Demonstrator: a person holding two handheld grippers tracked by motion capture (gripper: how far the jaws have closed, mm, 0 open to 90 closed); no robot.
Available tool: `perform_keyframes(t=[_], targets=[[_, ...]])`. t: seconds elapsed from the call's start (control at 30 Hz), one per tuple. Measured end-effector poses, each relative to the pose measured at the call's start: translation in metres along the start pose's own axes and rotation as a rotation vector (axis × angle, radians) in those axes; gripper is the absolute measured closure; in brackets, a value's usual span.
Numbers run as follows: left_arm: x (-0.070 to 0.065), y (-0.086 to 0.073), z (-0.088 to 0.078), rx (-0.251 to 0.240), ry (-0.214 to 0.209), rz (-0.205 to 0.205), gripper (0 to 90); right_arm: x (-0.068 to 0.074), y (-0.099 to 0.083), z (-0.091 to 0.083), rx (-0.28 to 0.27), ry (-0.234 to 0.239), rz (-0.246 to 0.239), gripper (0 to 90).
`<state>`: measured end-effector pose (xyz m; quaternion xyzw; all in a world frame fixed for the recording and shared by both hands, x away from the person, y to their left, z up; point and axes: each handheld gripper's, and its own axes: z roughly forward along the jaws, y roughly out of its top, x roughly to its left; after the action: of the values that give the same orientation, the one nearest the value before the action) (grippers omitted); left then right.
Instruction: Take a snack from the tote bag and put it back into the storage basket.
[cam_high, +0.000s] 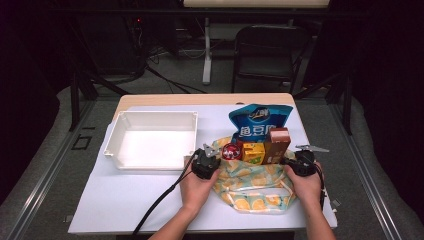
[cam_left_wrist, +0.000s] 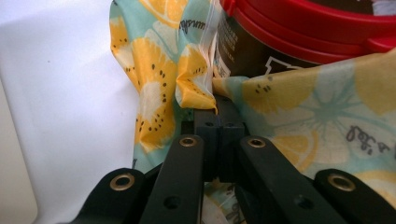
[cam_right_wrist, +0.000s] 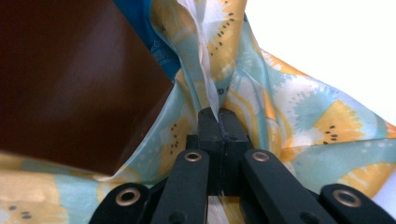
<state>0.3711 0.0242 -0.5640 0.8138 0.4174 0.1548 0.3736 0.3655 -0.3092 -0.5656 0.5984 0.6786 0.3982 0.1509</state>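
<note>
Now both grippers (cam_high: 206, 161) (cam_high: 301, 162) pinch bag (cam_high: 255, 190) rim.

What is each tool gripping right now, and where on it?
Both grip the fruit-print bag at its mouth: left tool on the left edge, right tool on the right edge.

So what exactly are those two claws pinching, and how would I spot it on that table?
Start at the big white tray on the table's left; just right of it lies a soft bag with snack packs standing in its mouth. The left claw and right claw each pinch its rim. It alone wears yellow citrus slices on pale teal.
</note>
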Motion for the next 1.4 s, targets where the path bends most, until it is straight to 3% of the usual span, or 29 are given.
perform_keyframes(t=[0.07,0.13,0.2,0.23,0.27,0.33,0.37,0.4,0.43,0.5,0.57,0.6,0.7,0.77,0.8,0.87,0.93,0.97,1.0,1.07,1.1,1.13,1.17,1.2,1.27,1.33,1.4], targets=[[0.001,-0.001,-0.003,-0.019,-0.005,-0.007,89.2,0.002,-0.001,0.0,-0.01,-0.004,0.001,89.7],[0.004,-0.003,-0.011,-0.05,-0.024,-0.036,83.4,0.005,-0.001,-0.004,-0.009,-0.018,-0.041,80.9],[0.006,-0.005,-0.02,-0.087,-0.027,-0.056,76.2,0.011,-0.004,-0.016,-0.08,-0.002,-0.071,72.0],[0.006,-0.005,-0.029,-0.119,-0.039,-0.062,75.2,0.01,-0.003,-0.024,-0.069,-0.012,-0.099,70.5],[0.006,-0.005,-0.029,-0.119,-0.039,-0.062,73.9,0.012,-0.003,-0.029,-0.108,-0.006,-0.082,68.6],[0.005,-0.002,-0.046,-0.176,-0.043,-0.06,72.2,0.014,-0.001,-0.041,-0.18,-0.005,-0.059,65.4],[0.005,-0.002,-0.046,-0.176,-0.043,-0.06,70.9,0.014,-0.001,-0.041,-0.18,-0.005,-0.059,65.4],[0.004,0.001,-0.054,-0.212,-0.051,-0.067,70.9,0.014,0.002,-0.048,-0.193,-0.016,-0.069,64.2],[0.004,0.003,-0.059,-0.233,-0.058,-0.068,69.6,0.017,0.005,-0.054,-0.238,-0.013,-0.057,63.1],[0.0,0.01,-0.071,-0.287,-0.091,-0.054,67.7,0.023,0.007,-0.063,-0.273,-0.025,-0.062,61.3],[-0.004,0.016,-0.076,-0.308,-0.148,-0.046,65.1,0.029,0.004,-0.069,-0.295,-0.017,-0.087,62.0],[-0.008,0.02,-0.073,-0.307,-0.178,-0.044,63.4,0.034,0.0,-0.073,-0.309,-0.01,-0.11,67.5],[-0.013,0.021,-0.063,-0.278,-0.196,-0.045,62.2,0.039,-0.001,-0.075,-0.317,-0.003,-0.131,75.0],[-0.017,0.017,-0.054,-0.244,-0.196,-0.06,62.2,0.04,-0.002,-0.073,-0.308,-0.001,-0.119,79.6],[-0.021,0.012,-0.047,-0.213,-0.188,-0.055,62.3,0.039,-0.005,-0.066,-0.271,-0.004,-0.102,81.8],[-0.023,0.009,-0.043,-0.199,-0.177,-0.05,62.6,0.038,-0.007,-0.062,-0.253,-0.002,-0.09,82.7],[-0.026,0.003,-0.038,-0.188,-0.144,-0.034,65.4,0.034,-0.011,-0.052,-0.2,-0.008,-0.07,83.3],[-0.027,0.0,-0.035,-0.165,-0.141,-0.027,68.3,0.033,-0.012,-0.049,-0.188,-0.006,-0.061,83.7],[-0.028,-0.003,-0.03,-0.137,-0.148,-0.011,79.6,0.03,-0.015,-0.043,-0.155,-0.001,-0.051,84.8],[-0.028,-0.005,-0.026,-0.119,-0.143,-0.002,86.7,0.029,-0.015,-0.042,-0.141,0.0,-0.056,85.3],[-0.028,-0.007,-0.02,-0.08,-0.149,-0.001,86.7,0.03,-0.016,-0.039,-0.148,0.008,-0.04,85.7],[-0.026,-0.009,-0.015,-0.048,-0.151,-0.007,90.0,0.029,-0.016,-0.039,-0.115,-0.001,-0.056,86.2],[-0.024,-0.01,-0.01,-0.019,-0.131,-0.018,90.0,0.028,-0.017,-0.038,-0.104,0.001,-0.059,86.6],[-0.022,-0.01,-0.008,0.01,-0.149,-0.029,90.0,0.027,-0.018,-0.036,-0.094,0.004,-0.053,86.9],[-0.021,-0.009,-0.008,0.026,-0.141,-0.037,90.0,0.024,-0.02,-0.031,-0.043,-0.003,-0.066,87.3],[-0.019,-0.009,-0.009,0.033,-0.125,-0.017,90.0,0.021,-0.025,-0.023,0.014,-0.014,-0.054,89.2],[-0.018,-0.011,-0.009,0.021,-0.123,-0.008,90.0,0.017,-0.025,-0.024,0.018,0.003,-0.023,89.7]])
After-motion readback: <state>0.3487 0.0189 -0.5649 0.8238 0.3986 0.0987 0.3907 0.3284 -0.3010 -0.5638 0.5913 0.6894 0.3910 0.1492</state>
